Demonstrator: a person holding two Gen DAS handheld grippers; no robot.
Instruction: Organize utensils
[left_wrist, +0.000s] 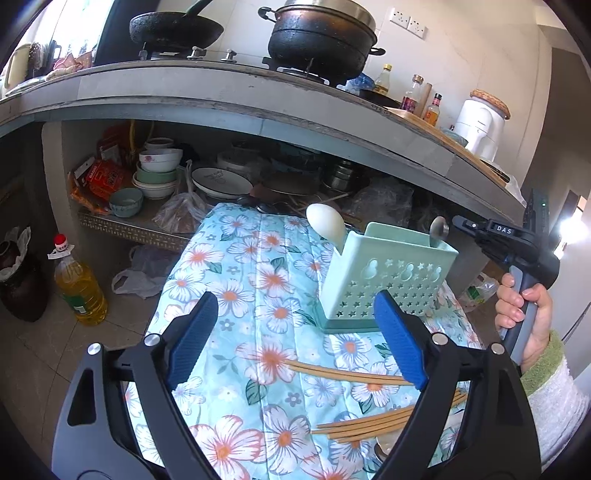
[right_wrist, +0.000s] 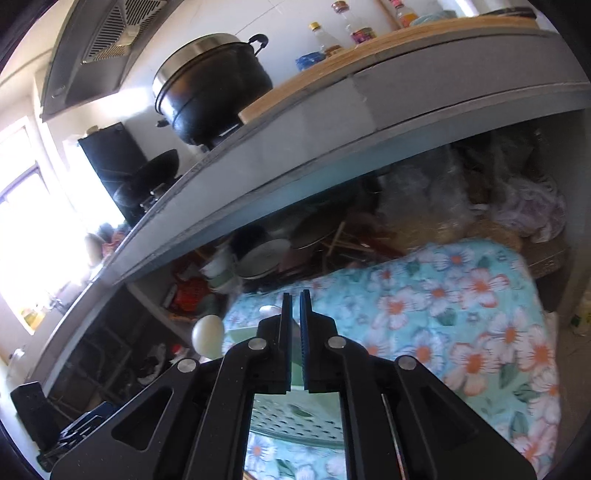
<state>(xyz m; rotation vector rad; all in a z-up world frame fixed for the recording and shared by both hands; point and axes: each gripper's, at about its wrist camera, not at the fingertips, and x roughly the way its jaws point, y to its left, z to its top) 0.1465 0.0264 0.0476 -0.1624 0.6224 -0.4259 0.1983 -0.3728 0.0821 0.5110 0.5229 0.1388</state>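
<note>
On the floral cloth (left_wrist: 266, 258), the left gripper (left_wrist: 295, 339) is standing wide open and empty over loose chopsticks (left_wrist: 354, 376), with the green caddy (left_wrist: 384, 284), already holding a white spoon (left_wrist: 325, 221) and a metal spoon (left_wrist: 439, 227), just beyond its right finger; a careless sweep risks nudging that light caddy over. Further right, the right gripper (right_wrist: 295, 325) is hanging all but shut on nothing above the caddy, under a cluttered counter (left_wrist: 258, 96) carrying a wok (left_wrist: 173, 29) and pot (left_wrist: 321, 40).

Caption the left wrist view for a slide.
Open left gripper above chopsticks on floral cloth, facing a green utensil holder with two spoons.
</note>
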